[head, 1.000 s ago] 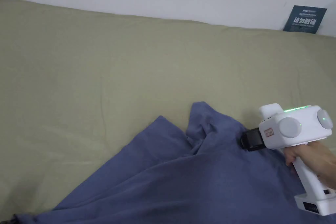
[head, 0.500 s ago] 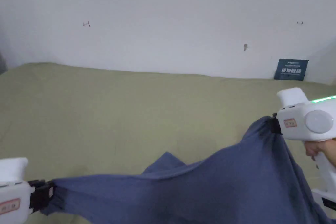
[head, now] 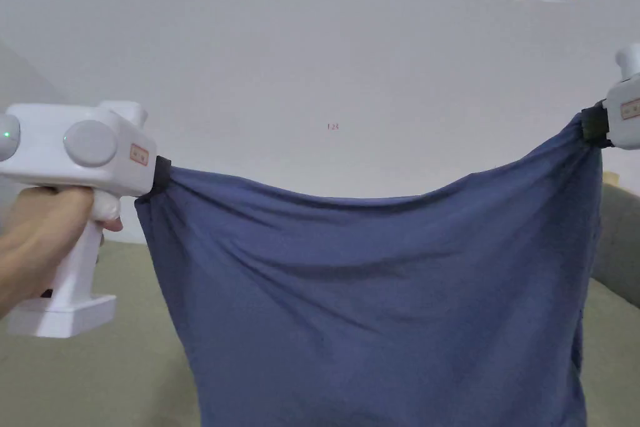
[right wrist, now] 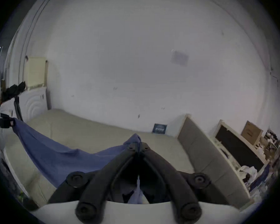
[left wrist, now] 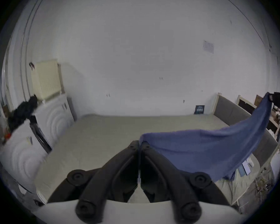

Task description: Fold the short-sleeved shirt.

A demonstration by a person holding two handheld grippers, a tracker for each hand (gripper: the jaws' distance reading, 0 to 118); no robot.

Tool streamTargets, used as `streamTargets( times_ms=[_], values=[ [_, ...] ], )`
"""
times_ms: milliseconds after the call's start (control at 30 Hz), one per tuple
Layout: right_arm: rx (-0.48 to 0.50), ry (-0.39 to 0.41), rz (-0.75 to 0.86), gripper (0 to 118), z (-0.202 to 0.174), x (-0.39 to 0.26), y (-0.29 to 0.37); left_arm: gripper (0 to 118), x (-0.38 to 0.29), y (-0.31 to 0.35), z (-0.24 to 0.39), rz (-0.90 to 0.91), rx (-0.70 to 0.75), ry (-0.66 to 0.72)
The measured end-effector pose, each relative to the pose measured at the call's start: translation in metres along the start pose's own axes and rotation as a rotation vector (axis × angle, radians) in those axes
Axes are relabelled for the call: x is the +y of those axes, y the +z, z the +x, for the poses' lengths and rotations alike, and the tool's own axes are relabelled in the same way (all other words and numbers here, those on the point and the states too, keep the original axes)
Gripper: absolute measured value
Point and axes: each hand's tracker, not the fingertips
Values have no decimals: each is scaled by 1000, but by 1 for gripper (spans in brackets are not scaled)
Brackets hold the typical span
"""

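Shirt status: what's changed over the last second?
The shirt has come up off the bed: a second ago it lay crumpled there, now it hangs spread between the left gripper and right gripper, both raised and pulled apart. Both grips have held since half a second ago.

I hold both grippers raised and wide apart — left gripper [head: 161, 175] and right gripper [head: 592, 124], jaws closed on the shirt [head: 387, 297].

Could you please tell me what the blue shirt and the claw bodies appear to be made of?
The blue shirt looks like soft matte knit, probably cotton: it sags and creases between the grips. The left claw and right claw have white bodies that look like smooth moulded plastic, with a faint sheen.
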Motion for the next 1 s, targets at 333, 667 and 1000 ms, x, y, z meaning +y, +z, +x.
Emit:
streamTargets(
  times_ms=[333, 667, 1000],
  values=[
    [-30, -47, 27, 0, 3, 27, -31, 1, 58, 1, 0, 49, 132, -19],
    [-38, -42, 53, 0, -9, 68, -104, 1, 99, -59, -10, 65, 197, 16],
    [-80, -18, 85, 0, -25, 113, -200, 1, 139, -162, 8, 87, 266, -10]
  ],
)
